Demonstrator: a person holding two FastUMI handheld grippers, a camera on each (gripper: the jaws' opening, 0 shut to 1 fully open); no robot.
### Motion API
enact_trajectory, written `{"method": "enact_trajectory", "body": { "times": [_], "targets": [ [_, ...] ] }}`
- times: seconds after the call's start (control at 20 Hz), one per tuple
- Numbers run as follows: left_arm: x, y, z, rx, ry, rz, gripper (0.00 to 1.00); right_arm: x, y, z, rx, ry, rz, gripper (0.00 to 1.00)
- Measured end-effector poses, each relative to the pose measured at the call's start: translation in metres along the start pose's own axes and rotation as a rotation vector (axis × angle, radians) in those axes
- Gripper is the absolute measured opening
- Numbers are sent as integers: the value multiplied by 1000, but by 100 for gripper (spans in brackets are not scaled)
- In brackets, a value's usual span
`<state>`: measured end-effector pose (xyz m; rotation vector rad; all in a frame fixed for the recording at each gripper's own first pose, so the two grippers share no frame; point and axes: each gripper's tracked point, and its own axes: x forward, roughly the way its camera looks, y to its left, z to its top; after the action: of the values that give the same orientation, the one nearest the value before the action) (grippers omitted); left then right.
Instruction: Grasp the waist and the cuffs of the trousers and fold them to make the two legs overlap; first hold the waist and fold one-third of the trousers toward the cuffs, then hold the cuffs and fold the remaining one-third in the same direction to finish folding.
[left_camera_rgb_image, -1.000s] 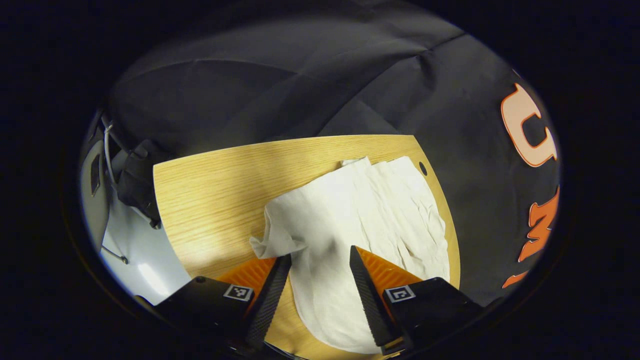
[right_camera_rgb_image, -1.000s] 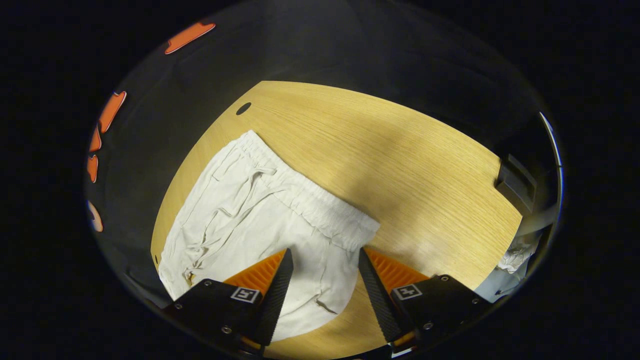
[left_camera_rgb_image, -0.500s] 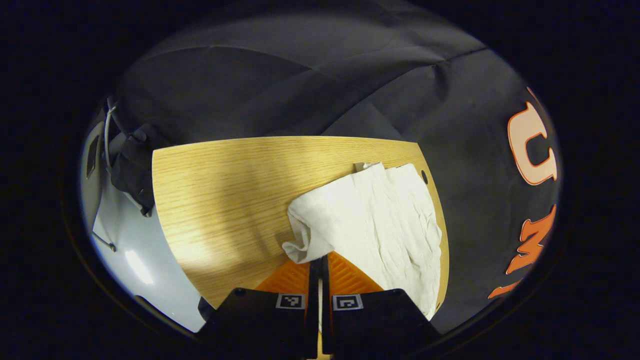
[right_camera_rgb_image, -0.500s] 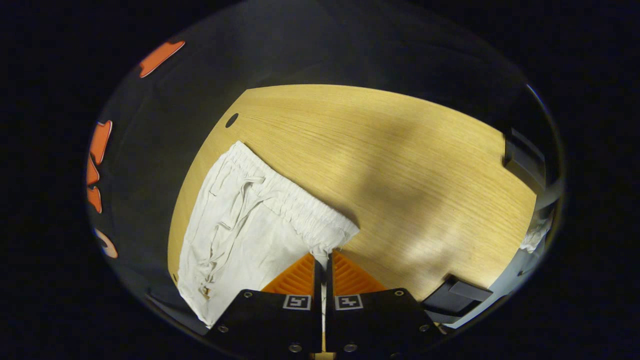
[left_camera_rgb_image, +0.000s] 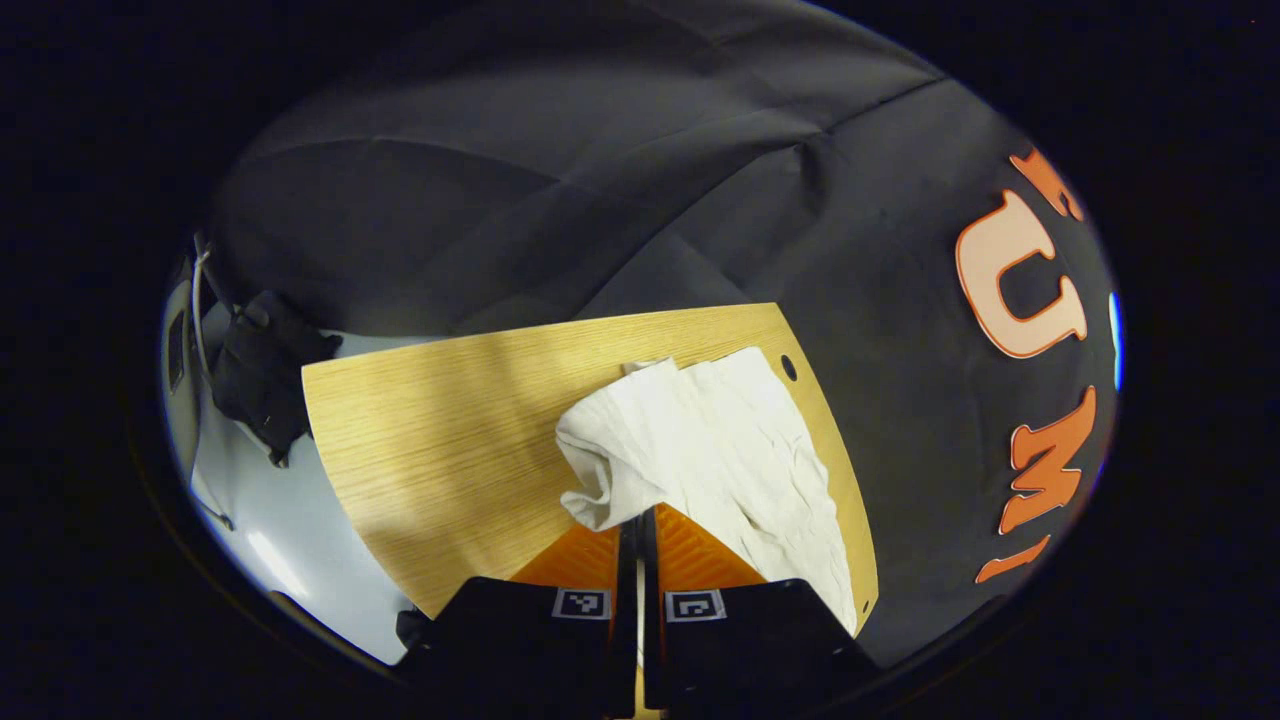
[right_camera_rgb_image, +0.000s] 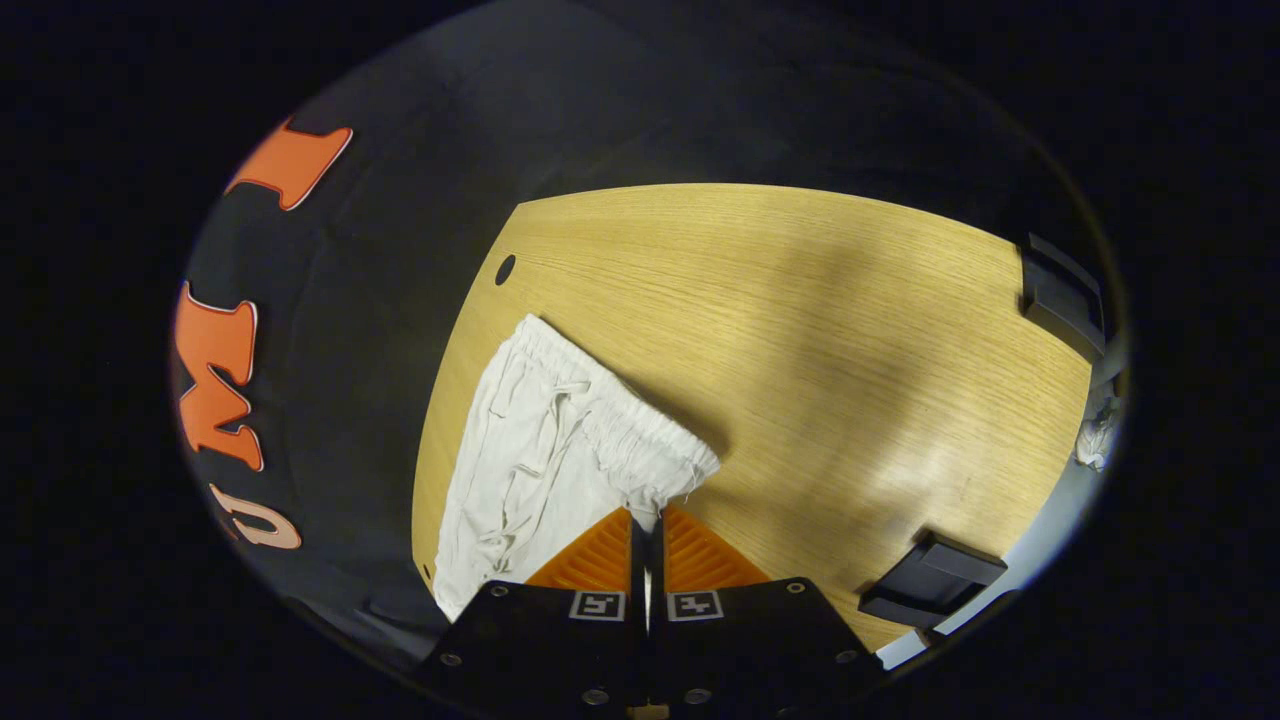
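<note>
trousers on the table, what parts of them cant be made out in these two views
- Left gripper view: the trousers bunch into a roll at the left gripper, so the cuffs and how the legs overlap cannot be made out.
- Right gripper view: the right gripper covers the corner of the waistband that it pinches; the lower cloth runs behind it.
- Right gripper view: a pale crumpled thing past the table is too small to identify.
</note>
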<state>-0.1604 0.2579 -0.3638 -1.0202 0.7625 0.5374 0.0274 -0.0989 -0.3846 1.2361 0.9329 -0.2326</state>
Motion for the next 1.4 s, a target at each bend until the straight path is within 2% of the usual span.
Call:
{"method": "enact_trajectory", "body": {
  "times": [0.25,0.4,0.45,0.5,0.85,1.05,1.25,1.4],
  "targets": [
    [-8,-33,20,0,-36,4,6,-5,15,10,26,37,24,1],
    [-7,-45,32,17,-22,7,8,-6,22,15,37,37,11,1],
    [-3,-50,40,20,-15,2,4,-6,24,17,43,36,2,1],
    [5,-56,45,22,-5,-8,6,-9,29,20,55,28,-1,1],
    [66,-88,78,113,121,-75,6,-6,75,33,107,-51,-19,1],
    [108,-95,71,193,215,-83,4,-6,80,39,104,-92,-30,1],
    [122,-119,80,236,205,-118,6,-12,80,44,90,-94,-15,1],
    [140,-133,89,259,185,-103,6,-11,84,40,115,-67,13,1]
  ]
}}
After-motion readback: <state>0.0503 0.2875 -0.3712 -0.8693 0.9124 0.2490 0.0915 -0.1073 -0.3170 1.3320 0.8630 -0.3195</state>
